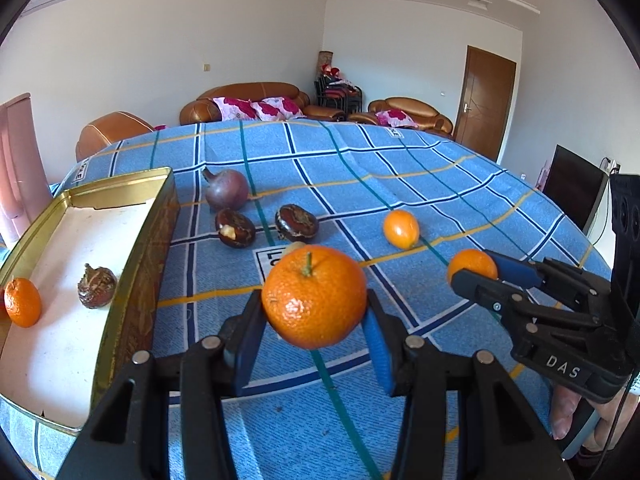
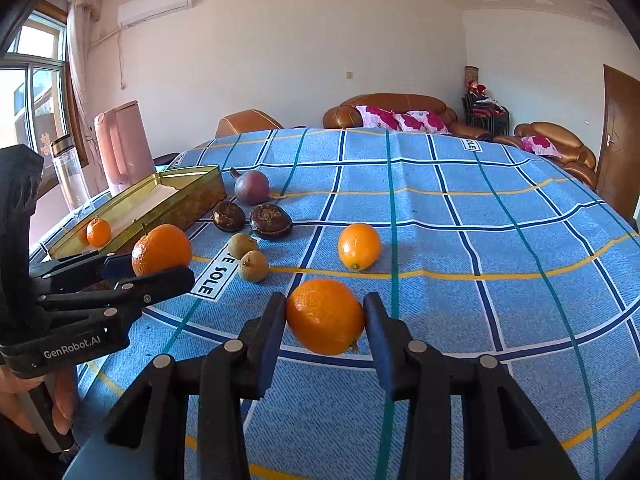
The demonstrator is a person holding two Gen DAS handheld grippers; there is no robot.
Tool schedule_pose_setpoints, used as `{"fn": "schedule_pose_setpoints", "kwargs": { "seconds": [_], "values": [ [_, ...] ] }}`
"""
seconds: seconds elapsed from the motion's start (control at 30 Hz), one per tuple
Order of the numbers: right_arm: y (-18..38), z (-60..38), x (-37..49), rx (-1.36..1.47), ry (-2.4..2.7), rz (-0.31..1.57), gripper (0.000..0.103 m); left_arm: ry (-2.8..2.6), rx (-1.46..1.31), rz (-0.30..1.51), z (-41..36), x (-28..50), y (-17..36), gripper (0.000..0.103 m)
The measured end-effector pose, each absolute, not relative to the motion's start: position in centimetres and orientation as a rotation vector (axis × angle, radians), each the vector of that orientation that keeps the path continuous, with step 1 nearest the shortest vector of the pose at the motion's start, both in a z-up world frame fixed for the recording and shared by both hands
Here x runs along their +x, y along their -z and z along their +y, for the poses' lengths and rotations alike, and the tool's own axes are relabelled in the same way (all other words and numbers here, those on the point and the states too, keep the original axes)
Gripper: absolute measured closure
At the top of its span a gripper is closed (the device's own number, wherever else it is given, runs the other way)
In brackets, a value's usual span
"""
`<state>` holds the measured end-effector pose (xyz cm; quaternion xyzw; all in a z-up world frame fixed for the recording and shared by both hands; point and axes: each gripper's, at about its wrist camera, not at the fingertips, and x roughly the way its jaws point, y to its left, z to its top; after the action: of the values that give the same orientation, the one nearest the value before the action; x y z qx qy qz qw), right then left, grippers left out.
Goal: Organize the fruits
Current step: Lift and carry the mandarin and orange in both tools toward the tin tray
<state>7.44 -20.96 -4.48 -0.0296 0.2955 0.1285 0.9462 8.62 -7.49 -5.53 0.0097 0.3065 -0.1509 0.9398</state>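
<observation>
The tablecloth (image 2: 460, 240) is light blue, crossed by a grid of navy, white, teal and yellow lines. Bright orange mandarins (image 1: 315, 297) sit between black grippers (image 2: 325, 316) with blue pads (image 1: 378, 354), and a gold tin (image 1: 132, 240) with a white floor holds another orange fruit (image 1: 22, 302). Further back lie a purple passion fruit (image 2: 251, 187) and dark brown chestnuts (image 2: 271, 221), before tan leather sofas (image 2: 396, 110) with pink-and-white flowered cushions (image 2: 400, 119).

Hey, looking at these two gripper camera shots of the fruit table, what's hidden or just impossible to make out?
- Gold tin: right wrist view, its near wall hides most of the inside; left wrist view, the frame edge cuts off its left end.
- Small pale fruit: left wrist view, almost wholly behind the mandarin held in the left tongs.
- Tablecloth lettering: left wrist view, covered by that mandarin.
- Person's hand: left wrist view, mostly behind the right tongs.
</observation>
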Motion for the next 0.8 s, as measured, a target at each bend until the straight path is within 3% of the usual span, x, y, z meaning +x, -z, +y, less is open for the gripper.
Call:
{"fn": "schedule_pose_setpoints", "kwargs": {
  "seconds": [0.8],
  "values": [
    [3.8,-21.0,5.3,-0.083,-0.258,0.462,0.061,0.232,0.068,0.453,-7.2,5.8,4.1,0.054]
  ]
}}
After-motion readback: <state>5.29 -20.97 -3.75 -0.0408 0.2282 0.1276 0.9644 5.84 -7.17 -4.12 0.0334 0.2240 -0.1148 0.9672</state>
